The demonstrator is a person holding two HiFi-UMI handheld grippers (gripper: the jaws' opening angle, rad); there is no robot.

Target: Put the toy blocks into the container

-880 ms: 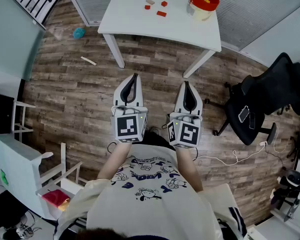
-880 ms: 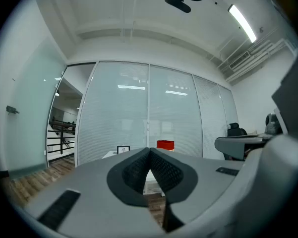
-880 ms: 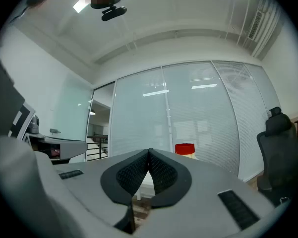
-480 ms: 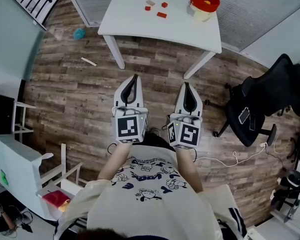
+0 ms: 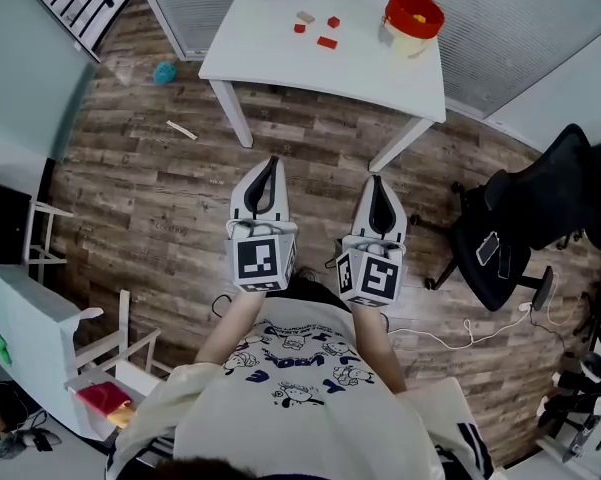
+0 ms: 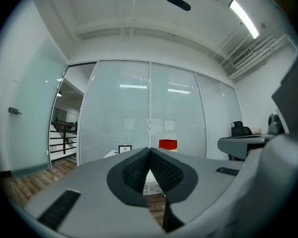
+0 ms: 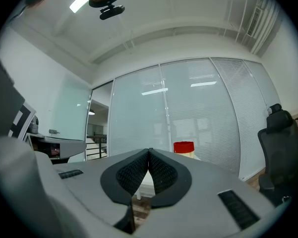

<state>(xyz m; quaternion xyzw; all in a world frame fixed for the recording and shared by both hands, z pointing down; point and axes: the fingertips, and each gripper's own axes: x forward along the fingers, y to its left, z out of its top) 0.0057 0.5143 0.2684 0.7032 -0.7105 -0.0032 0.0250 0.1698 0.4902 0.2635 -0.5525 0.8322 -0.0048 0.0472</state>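
White table point(image 5: 270, 43) shifted lower in view, left gripper point(image 5: 271, 160), right gripper point(image 5: 376, 181) still closed

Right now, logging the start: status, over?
Left gripper shut, empty; right gripper shut, empty. Toy blocks loose on white table, container to their right. Floor between, nothing blocking.

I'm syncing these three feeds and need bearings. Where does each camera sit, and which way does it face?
Head view: on the person's head, steeply down at the wooden floor and white table; shows the shirt, forearms, left tool and right tool.
Left gripper view: on the left tool, level along its shut jaws toward the table and glass wall.
Right gripper view: on the right tool, level along its shut jaws, same way.
Shared: all three show the red container.
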